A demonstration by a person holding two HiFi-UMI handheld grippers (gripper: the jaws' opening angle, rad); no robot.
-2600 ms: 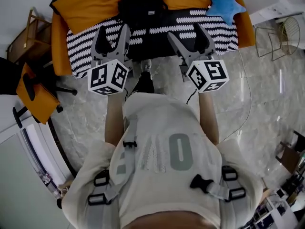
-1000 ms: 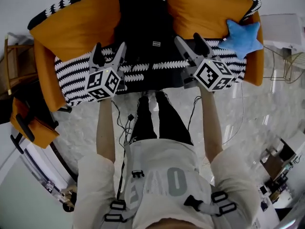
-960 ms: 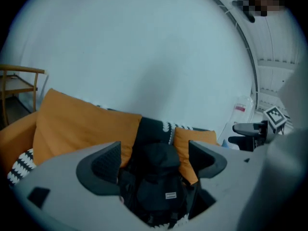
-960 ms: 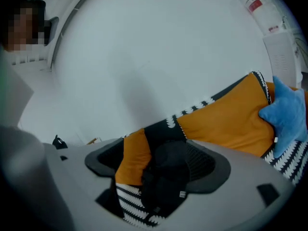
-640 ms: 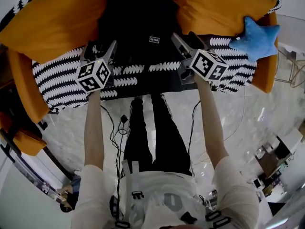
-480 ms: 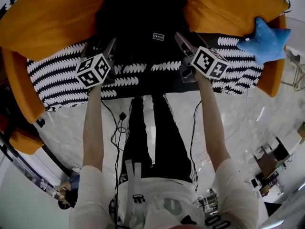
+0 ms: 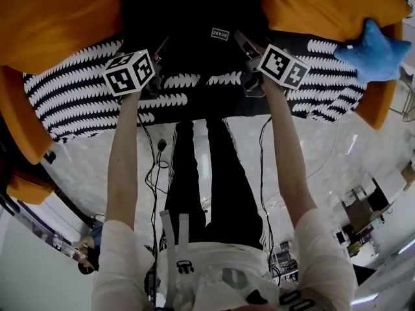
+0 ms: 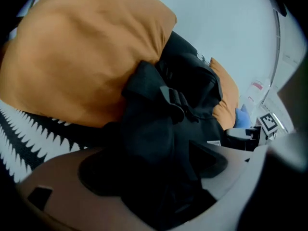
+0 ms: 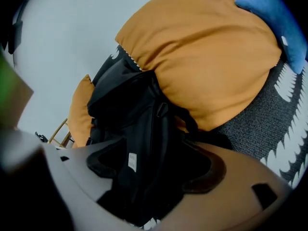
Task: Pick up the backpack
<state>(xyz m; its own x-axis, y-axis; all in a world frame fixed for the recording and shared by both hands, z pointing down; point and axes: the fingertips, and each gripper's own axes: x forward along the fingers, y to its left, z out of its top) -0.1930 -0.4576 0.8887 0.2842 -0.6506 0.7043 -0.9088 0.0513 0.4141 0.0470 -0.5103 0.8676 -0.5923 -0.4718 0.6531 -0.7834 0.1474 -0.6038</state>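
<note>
A black backpack (image 7: 194, 11) stands upright on the sofa between two orange cushions. My left gripper (image 7: 152, 49) is at its left lower side and my right gripper (image 7: 245, 44) at its right lower side. In the left gripper view the backpack's (image 8: 183, 95) dark fabric and a strap fill the gap of the left gripper (image 8: 154, 170), whose jaws have just been opening and stand wide. In the right gripper view the backpack's (image 9: 130, 109) side lies between the jaws of the right gripper (image 9: 151, 170), which have just been closing and are still wide apart.
The sofa seat carries a black-and-white patterned throw (image 7: 78, 96). Orange cushions (image 7: 58, 18) (image 7: 324, 5) flank the backpack, and a blue star pillow (image 7: 376, 50) lies at the right. The person's legs (image 7: 207, 173) and loose cables (image 7: 155, 167) are over the marble floor.
Both grippers have come down and forward from above the seat to the backpack's two sides. The head view has leaned in closer over the sofa.
</note>
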